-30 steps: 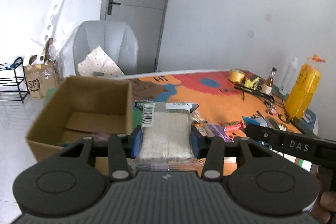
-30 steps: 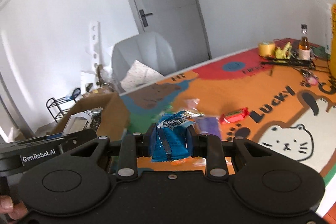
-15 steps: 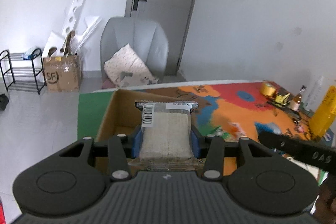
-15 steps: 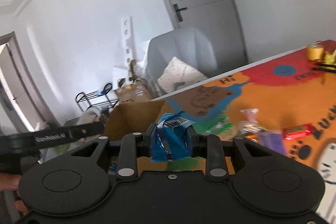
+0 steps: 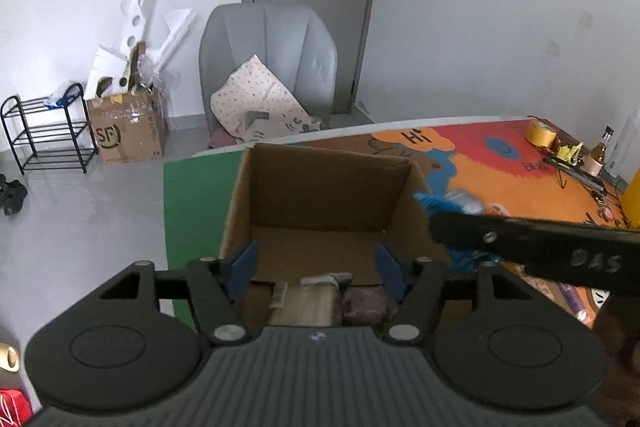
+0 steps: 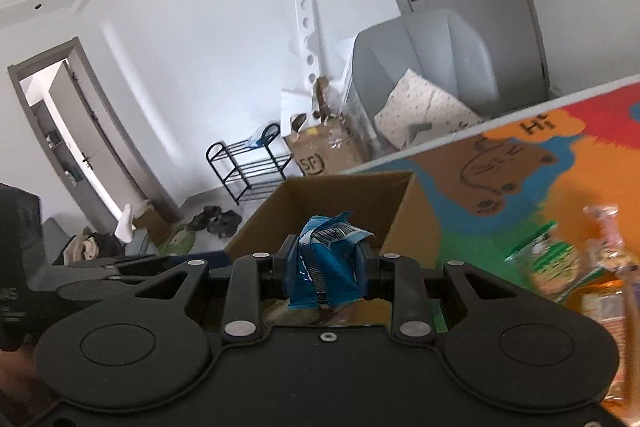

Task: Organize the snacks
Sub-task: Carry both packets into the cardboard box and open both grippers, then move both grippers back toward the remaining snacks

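An open cardboard box (image 5: pixel 320 187) stands on the colourful mat. My left gripper (image 5: pixel 316 267) is open above the box. A pale wrapped snack bar (image 5: pixel 308 301) with a barcode lies in the box below it, next to a purple packet (image 5: pixel 362 303). My right gripper (image 6: pixel 326 267) is shut on a blue snack packet (image 6: pixel 324 263) and holds it over the near edge of the same box (image 6: pixel 404 211). The right gripper's body crosses the left wrist view at the right.
Loose snacks (image 6: pixel 560 267) lie on the mat right of the box. A tape roll (image 5: pixel 540 133), a small bottle (image 5: pixel 598 155) and a yellow object stand at the far right. A grey chair (image 5: pixel 272 67), a cardboard carton (image 5: pixel 128 131) and a black rack (image 5: pixel 44 131) stand on the floor beyond.
My left gripper has opened and the pale snack bar has dropped into the box. My right gripper has swung left with the blue packet, over the box.
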### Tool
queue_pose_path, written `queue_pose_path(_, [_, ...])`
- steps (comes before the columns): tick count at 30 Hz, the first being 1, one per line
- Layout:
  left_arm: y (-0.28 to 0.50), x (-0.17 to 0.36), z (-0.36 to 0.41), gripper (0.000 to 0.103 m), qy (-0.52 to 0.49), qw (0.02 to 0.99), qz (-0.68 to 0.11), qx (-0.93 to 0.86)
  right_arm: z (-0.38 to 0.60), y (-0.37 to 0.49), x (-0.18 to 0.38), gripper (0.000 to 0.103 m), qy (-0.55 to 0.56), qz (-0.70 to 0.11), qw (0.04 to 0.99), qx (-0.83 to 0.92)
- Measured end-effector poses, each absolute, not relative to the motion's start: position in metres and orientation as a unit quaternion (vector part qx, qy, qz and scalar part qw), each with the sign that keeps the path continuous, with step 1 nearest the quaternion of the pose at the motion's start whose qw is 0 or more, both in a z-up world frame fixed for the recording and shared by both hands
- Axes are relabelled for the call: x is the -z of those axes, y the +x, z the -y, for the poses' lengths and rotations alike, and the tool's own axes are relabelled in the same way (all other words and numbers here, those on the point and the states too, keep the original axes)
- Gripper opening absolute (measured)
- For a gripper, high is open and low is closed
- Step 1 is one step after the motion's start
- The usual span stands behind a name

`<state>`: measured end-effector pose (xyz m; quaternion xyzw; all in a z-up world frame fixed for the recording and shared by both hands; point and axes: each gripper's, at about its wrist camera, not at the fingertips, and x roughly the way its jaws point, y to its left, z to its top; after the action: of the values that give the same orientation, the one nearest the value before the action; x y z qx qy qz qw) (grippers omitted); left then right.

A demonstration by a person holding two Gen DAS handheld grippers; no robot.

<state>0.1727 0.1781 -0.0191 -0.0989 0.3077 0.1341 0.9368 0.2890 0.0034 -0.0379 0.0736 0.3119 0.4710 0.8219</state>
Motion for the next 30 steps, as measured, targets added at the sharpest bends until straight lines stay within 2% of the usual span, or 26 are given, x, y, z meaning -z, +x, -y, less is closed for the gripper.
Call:
queue_pose_path(2, [0.171,0.018,-0.179,0.069,-0.103,0.936,-0.308,-0.140,-0.008,0.288,0.040,0.028,0.074,-0.318,0.818,-0.474])
queue_pose_path(6, [0.166,0.015,-0.185,0.076,-0.112,0.936,-0.298,-0.152,-0.008,0.287,0.036,0.043,0.084,-0.322,0.817,-0.471])
queue_pose_path(8, [0.164,0.013,-0.185,0.082,-0.113,0.936,-0.293,-0.158,-0.005,0.283,0.031,0.046,0.086,-0.314,0.821,-0.470])
queue_pose_path(17, [0.145,0.005,-0.168,0.095,-0.127,0.942,-0.269,-0.158,0.036,0.267,0.021,0.061,0.098,-0.296,0.855,-0.415])
queue_pose_path(30, [0.131,0.003,-0.115,0.096,-0.111,0.956,-0.251,-0.105,0.110,0.246,0.031,0.073,0.100,-0.292,0.894,-0.325])
